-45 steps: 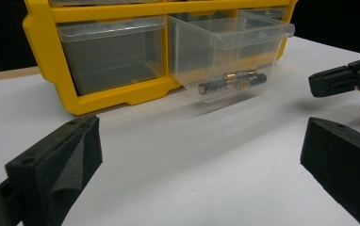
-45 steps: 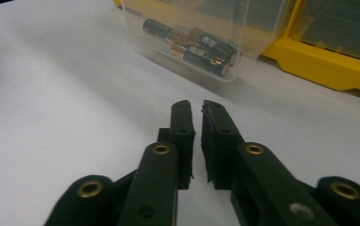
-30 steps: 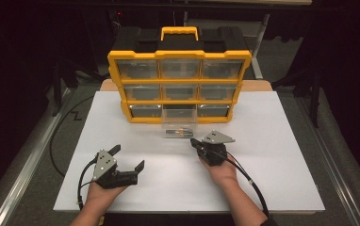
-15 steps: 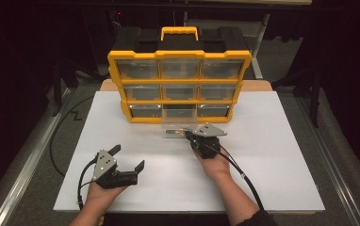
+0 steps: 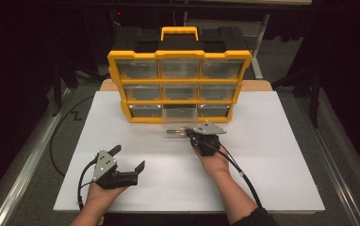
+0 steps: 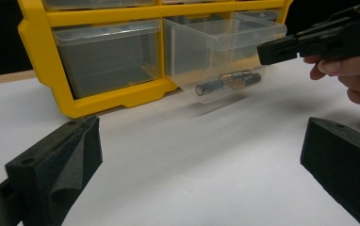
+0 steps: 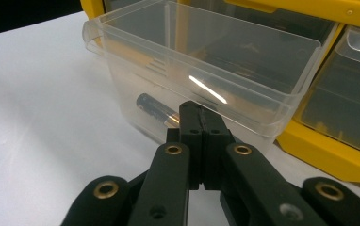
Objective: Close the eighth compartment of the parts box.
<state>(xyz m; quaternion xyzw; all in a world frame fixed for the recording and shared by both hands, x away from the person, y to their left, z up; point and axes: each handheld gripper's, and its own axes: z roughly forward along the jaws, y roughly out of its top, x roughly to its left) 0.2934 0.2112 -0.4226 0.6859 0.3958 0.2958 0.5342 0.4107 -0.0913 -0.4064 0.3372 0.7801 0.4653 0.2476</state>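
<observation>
1. Resting on a white board (image 5: 272,160) in the high view, a yellow drawer cabinet (image 5: 180,84) stands at the far edge, its clear bottom-middle drawer (image 5: 178,129) pulled out toward the person. The right gripper (image 5: 191,134) sits with its closed tips at the drawer's front. The left gripper (image 5: 127,159) lies well apart near the board's front left, jaws spread wide with nothing between them. Bare board stretches between the two hands and out to the right edge.

2. Looking along the left gripper's open jaws in the left gripper view, white surface runs clear up to the cabinet (image 6: 51,70). The drawer (image 6: 220,52) juts past the cabinet's lower lip, batteries (image 6: 227,82) lying on its floor. The right gripper (image 6: 282,49) comes in from the right, its tip at the drawer's front rim.

3. Showing the right gripper (image 7: 200,125) in the right gripper view, jaws pressed together, empty, against the drawer's (image 7: 201,70) front wall just below its rim. A battery (image 7: 154,108) lies inside behind the wall. Open board spreads to the left.
</observation>
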